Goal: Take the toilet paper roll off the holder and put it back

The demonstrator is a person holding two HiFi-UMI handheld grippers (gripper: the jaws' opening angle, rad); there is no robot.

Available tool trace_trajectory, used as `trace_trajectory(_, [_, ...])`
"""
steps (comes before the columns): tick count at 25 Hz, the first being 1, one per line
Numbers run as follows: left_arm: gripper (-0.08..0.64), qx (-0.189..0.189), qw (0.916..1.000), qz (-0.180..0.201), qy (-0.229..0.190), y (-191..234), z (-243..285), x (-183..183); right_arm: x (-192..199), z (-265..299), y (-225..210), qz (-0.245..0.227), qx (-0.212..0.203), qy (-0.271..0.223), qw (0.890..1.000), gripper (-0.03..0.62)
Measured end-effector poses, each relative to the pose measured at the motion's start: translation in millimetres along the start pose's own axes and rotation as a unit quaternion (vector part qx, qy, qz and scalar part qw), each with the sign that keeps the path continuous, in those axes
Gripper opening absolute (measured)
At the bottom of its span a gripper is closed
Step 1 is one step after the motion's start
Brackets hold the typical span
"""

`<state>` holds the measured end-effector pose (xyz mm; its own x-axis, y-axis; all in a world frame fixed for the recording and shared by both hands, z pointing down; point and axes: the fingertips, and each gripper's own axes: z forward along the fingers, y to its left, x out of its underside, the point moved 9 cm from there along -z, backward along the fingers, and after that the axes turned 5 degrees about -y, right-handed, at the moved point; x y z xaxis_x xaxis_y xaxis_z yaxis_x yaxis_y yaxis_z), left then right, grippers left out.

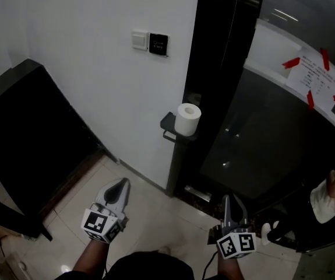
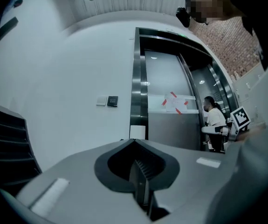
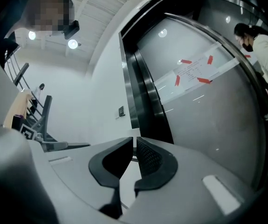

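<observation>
The toilet paper roll [image 1: 188, 119] stands upright on its dark holder [image 1: 168, 124], fixed at the far edge of the white wall [image 1: 91, 74] where it meets the dark glass panel [image 1: 254, 139]. Both tongs hang low and near, well apart from the roll, over the tiled floor [image 1: 155, 212]. The left gripper [image 1: 119, 185] has its jaws pressed together with nothing between them. To its right, the right gripper [image 1: 226, 200] is likewise closed to a sliver and empty
</observation>
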<state>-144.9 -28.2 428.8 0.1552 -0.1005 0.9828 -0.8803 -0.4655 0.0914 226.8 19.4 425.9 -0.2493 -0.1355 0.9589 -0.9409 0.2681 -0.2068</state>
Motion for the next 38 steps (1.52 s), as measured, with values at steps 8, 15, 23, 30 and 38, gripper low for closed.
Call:
trace_trajectory(8, [0.0, 0.038, 0.9993, 0.003, -0.004, 26.7, -28.6, -8.6, 0.3, -20.1, 67.1, -0.039, 0.013, -0.006, 0.999, 0.02])
trace_trajectory(15, [0.0, 0.032, 0.9994, -0.01, 0.006, 50.4, -56.6, 2.8, 19.3, -37.9, 97.1, -0.052, 0.041, 0.004, 0.998, 0.014])
trace_trajectory(23, [0.002, 0.036, 0.9992, -0.019, 0.002, 55.0, -61.0, -3.5, 16.4, -37.4, 117.9, -0.066, 0.05, -0.009, 0.997, 0.014])
trace_trajectory(30, [0.0, 0.043, 0.9989, -0.015, 0.008, 49.4, -60.9, 6.8, 15.0, -36.9, 111.8, -0.073, 0.046, 0.0, 0.996, 0.014])
trace_trajectory(38, [0.0, 0.038, 0.9991, -0.016, 0.012, 43.7, -59.1, 2.2, 17.2, -31.1, 102.8, -0.073, 0.032, 0.003, 0.997, 0.012])
